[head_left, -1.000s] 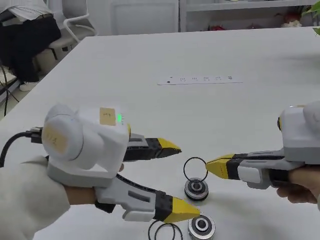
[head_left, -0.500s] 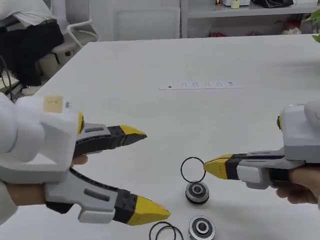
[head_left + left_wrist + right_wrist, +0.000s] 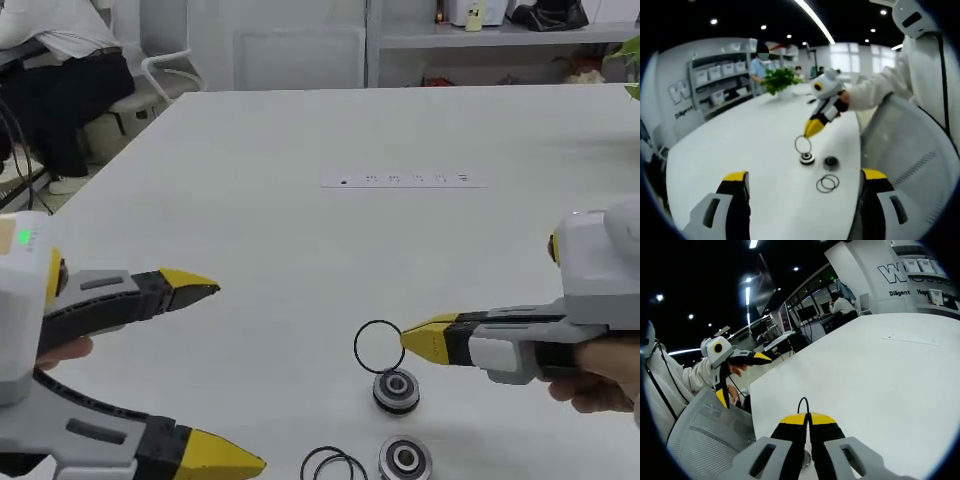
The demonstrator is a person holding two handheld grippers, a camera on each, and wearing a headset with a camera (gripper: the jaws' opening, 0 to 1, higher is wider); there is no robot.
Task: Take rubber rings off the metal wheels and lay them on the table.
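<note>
My right gripper (image 3: 408,340) is shut on a thin black rubber ring (image 3: 378,345), which hangs just above a metal wheel (image 3: 396,389) on the white table (image 3: 300,200). A second wheel (image 3: 404,459) lies nearer the front edge, with two loose rings (image 3: 333,465) overlapping beside it. My left gripper (image 3: 225,375) stands wide open at the lower left, well apart from the wheels. The left gripper view shows the held ring (image 3: 803,144), both wheels (image 3: 807,159) (image 3: 830,162) and the loose rings (image 3: 826,183). The right gripper view shows the ring (image 3: 803,402) pinched at the fingertips (image 3: 795,419).
A flat white strip with small markings (image 3: 405,180) lies mid-table. An office chair (image 3: 165,65) and a seated person (image 3: 60,60) are beyond the table's far left corner. Shelves (image 3: 480,35) line the back wall, and a plant (image 3: 632,50) is at the far right.
My left gripper has drawn back to the left, away from the wheels, staying open. The right gripper keeps the ring above the wheel, nearly unmoved.
</note>
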